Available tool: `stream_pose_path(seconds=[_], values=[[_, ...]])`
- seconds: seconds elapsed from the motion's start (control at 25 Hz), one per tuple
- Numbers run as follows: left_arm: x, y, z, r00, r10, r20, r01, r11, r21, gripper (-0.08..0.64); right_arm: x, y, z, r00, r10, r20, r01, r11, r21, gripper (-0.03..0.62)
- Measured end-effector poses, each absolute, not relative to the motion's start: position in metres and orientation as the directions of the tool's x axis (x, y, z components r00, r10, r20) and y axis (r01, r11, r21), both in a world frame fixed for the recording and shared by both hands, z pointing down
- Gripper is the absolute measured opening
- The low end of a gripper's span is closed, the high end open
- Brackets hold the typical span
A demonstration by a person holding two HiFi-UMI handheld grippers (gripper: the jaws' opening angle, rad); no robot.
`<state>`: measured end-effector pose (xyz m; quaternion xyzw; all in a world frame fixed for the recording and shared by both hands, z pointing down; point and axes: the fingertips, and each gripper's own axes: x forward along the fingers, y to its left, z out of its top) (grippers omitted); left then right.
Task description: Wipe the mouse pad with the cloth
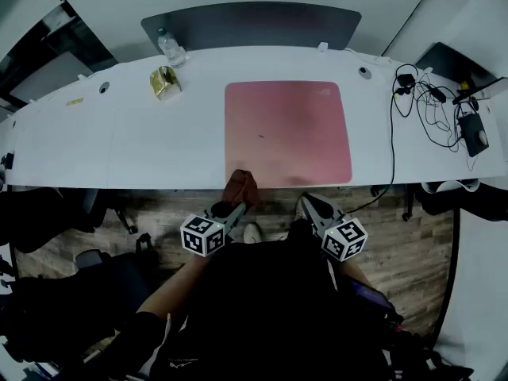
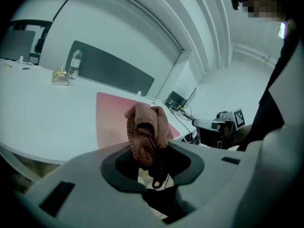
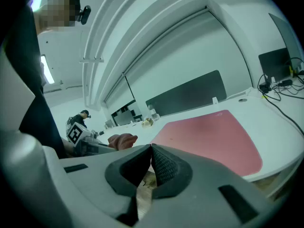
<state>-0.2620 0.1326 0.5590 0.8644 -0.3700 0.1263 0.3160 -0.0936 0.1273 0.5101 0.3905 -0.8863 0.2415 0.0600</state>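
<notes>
On the white worktop [image 1: 119, 141], a water bottle [image 1: 169, 48] and a gold wrapper [image 1: 165, 82] sit at its far left; tangled cables [image 1: 432, 109] lie at its right end.

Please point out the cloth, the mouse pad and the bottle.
cloth [image 2: 145, 132], left gripper view, its bunched knit middle.
mouse pad [image 1: 287, 129], head view, its pink middle.
bottle [image 1: 170, 48], head view, its body.

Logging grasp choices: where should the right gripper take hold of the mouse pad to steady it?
Probably the near right corner of the mouse pad, coming in from the near side. It lies flat, so only an edge offers a pinch, and that edge sits closest to the shut, empty right gripper.
</notes>
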Motion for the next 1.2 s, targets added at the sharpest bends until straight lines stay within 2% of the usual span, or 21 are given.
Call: stream_pose_path(seconds=[0.44, 1.2], values=[[-0.278, 0.152, 0.559, 0.723, -0.526, 0.448, -0.69, -0.561, 0.457, 0.12, -0.112, 0.155, 0.508, -0.653, -0.697, 0.295, -0.751, 0.547, -0.369, 0.026], [-0.247, 0.159, 0.563, 0.77, -0.412, 0.487, -0.626, -0.636, 0.452, 0.12, -0.082, 0.179, 0.517, -0.55, -0.777, 0.306, -0.817, 0.425, -0.389, 0.026]])
